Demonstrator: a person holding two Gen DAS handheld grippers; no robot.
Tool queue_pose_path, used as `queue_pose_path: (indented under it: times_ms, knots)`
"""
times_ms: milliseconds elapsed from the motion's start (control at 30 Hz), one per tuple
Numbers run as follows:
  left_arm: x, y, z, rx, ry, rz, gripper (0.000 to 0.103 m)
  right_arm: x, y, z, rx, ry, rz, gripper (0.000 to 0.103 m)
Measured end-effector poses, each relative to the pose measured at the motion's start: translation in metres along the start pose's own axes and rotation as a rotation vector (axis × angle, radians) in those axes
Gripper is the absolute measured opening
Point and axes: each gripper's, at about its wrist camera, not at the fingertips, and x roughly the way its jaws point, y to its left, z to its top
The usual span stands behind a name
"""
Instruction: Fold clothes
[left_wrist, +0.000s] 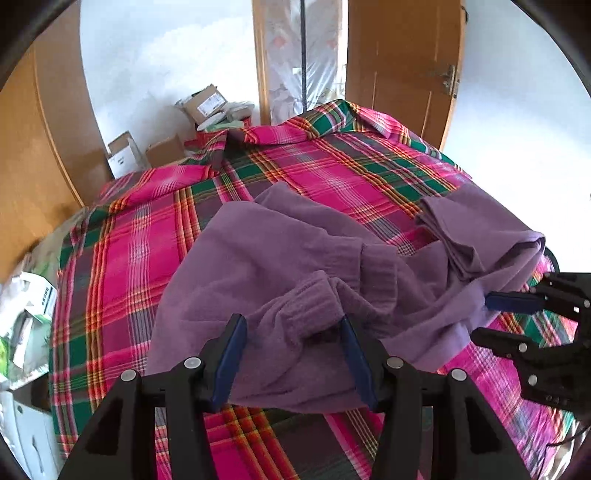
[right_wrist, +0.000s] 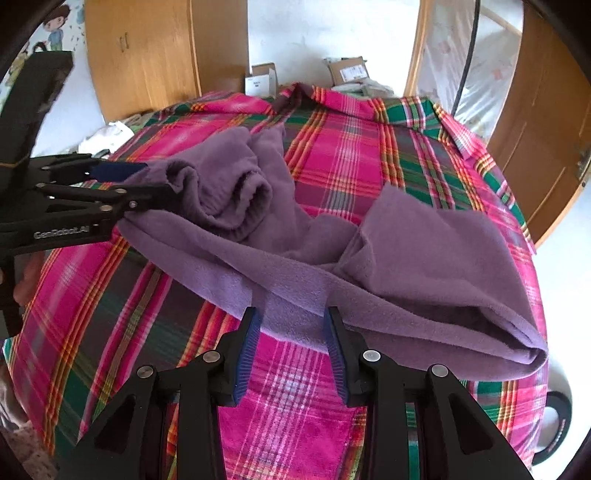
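Fingers spread wide on the left gripper (left_wrist: 293, 326) with the purple sweater's (left_wrist: 273, 258) cuffed sleeve bunched between them, right gripper (right_wrist: 291, 317) parted too, straddling its near hem, all rumpled on the plaid bedspread (right_wrist: 343, 155).

A purple fleece garment (left_wrist: 280, 266) lies rumpled across a bed, on its pink, green and orange plaid cover (left_wrist: 122, 258). Two ribbed cuffs (left_wrist: 314, 302) bunch together near its middle. One end is folded over into a flat flap (right_wrist: 436, 243), its near edge hanging slack.
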Motion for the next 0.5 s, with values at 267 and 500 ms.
queue_pose_path:
  times_ms: [267,500]
  knots:
    - [0.002,0.021,0.008,-0.088,0.0,-0.012,0.024,-0.01,0.002,0.014,-0.004,-0.108,0.079,0.037]
    - [0.001,0.052,0.006,-0.201,0.004,-0.018,0.017,0.011,0.02,0.03,-0.082,-0.09,0.119,0.037]
